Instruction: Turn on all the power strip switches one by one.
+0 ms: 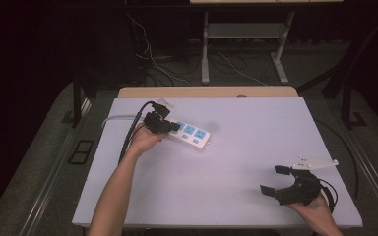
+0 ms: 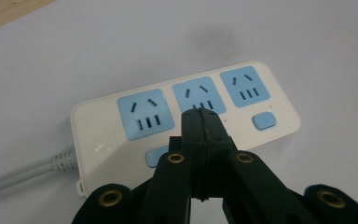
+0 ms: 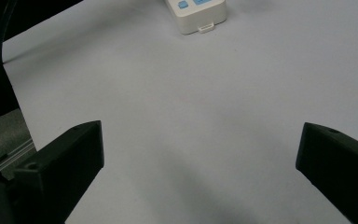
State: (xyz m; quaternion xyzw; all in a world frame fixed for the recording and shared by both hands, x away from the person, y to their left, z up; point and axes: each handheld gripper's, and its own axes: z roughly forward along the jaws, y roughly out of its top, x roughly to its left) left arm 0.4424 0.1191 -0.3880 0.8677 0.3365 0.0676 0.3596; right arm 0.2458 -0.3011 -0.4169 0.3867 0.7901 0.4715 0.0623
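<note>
Left gripper (image 2: 200, 114): jaws pressed fully together, nothing between them, tip hovering over the power strip (image 2: 186, 121), right above the lower edge of the middle socket (image 2: 199, 94). Cannot tell if the tip actually touches the strip. In the high view the left gripper (image 1: 173, 127) sits over the strip's near-left end, with the left hand (image 1: 145, 140) behind it.

Right gripper (image 3: 200, 154): jaws spread wide apart, holding nothing, over bare bench (image 3: 191, 116). In the high view the right gripper (image 1: 274, 179) is near the bench's front right corner, well apart from the strip, with the right hand (image 1: 315, 206) gripping it from below.

Power strip (image 1: 189, 133): white body, three light blue sockets in a row, small blue buttons beside them, grey cord (image 2: 23, 172) leaving one end. Lies flat on the white bench (image 1: 226, 196), back-left area, angled slightly. Far end of the strip (image 3: 198, 14) shows at top of the right gripper view.
</note>
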